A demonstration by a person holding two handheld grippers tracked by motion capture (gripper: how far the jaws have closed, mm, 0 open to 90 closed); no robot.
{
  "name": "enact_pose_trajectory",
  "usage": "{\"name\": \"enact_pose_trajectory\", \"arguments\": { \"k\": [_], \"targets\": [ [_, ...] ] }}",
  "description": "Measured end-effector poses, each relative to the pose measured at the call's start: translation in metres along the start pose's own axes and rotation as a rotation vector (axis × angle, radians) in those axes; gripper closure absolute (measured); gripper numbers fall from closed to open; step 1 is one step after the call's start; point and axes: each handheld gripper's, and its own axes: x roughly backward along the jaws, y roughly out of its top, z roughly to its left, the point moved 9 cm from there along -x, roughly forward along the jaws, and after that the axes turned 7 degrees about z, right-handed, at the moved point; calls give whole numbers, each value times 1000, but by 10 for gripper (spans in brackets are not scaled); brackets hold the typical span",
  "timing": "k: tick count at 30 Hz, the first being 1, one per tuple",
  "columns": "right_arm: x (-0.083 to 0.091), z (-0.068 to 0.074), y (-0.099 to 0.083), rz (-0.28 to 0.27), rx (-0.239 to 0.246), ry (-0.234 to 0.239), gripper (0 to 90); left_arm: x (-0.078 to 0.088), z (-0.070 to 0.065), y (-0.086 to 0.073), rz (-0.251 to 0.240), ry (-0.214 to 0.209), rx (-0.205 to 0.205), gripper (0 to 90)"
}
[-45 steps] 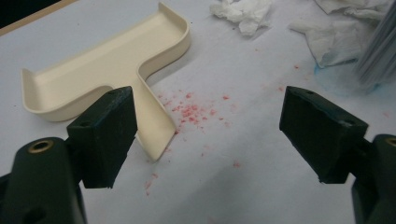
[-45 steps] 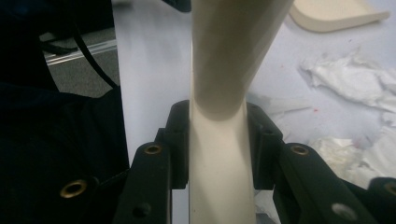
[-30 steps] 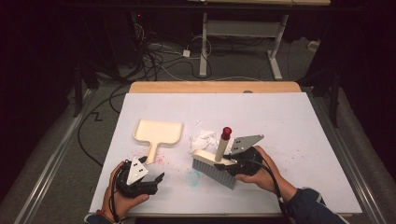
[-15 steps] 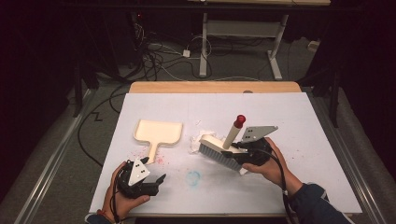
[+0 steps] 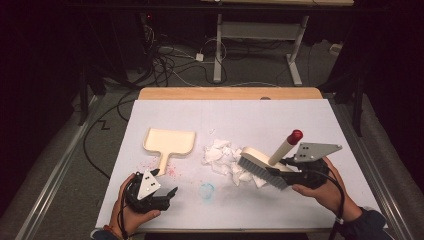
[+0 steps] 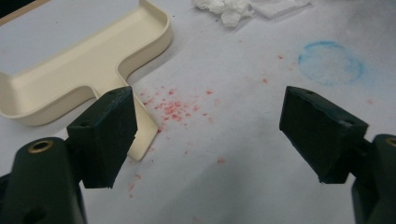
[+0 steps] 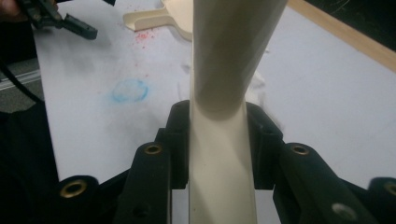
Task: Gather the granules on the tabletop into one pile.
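My left gripper [image 5: 167, 194] sits near the table's front edge, jaws wide apart, nothing between them. Just ahead: the cream dustpan [image 5: 169, 142], its handle end over red specks [image 6: 180, 108]. Crumpled white paper [image 5: 223, 154] lies mid-table. My right gripper [image 7: 219, 140] clamps the brush [image 5: 264, 169] by its handle, bristles at the paper pile's right edge.
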Motion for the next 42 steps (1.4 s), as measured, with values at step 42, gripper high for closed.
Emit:
{"name": "enact_pose_trajectory", "arguments": {
  "k": [42],
  "targets": [
    [-42,-11,-23,108,11,-61,684,-8,-4,-1,31,-19,-14,186]
  ]
}}
